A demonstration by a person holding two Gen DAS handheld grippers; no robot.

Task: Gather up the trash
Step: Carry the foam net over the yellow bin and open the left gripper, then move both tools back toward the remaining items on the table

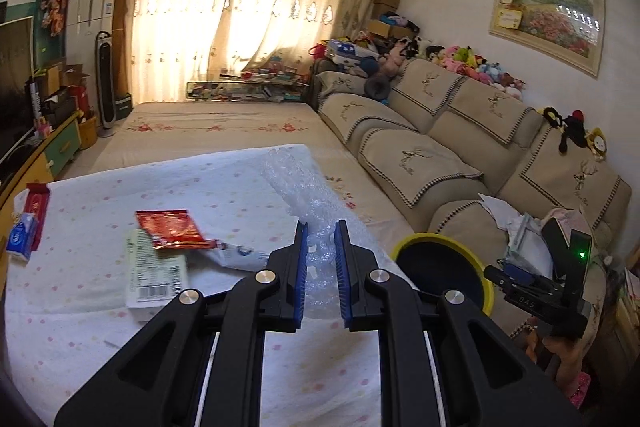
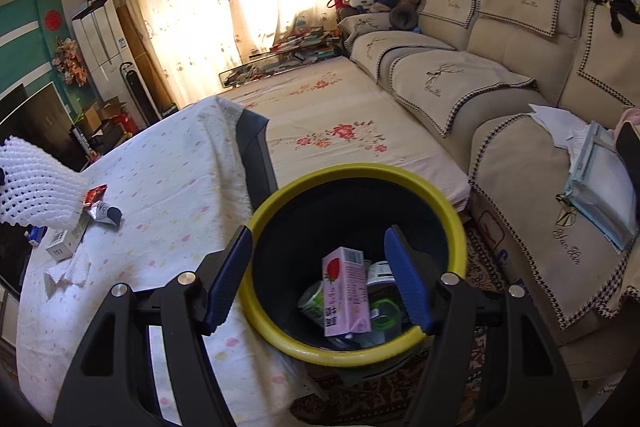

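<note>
1. Left gripper (image 1: 321, 259): black plastic frame, blue ribbed pads, silver round screws at the joints.
2. Right gripper (image 2: 320, 279): same black frame, blue pads, silver screws; green light on its housing.

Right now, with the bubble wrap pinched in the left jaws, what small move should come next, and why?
Probably carry the left gripper rightward until it hangs over the yellow-rimmed bin, then release. Its jaws are shut on the bubble wrap, which is lifted off the tablecloth, and the bin stands open just right of the table. The right gripper hovers open and empty above it, so it may need to clear.
</note>
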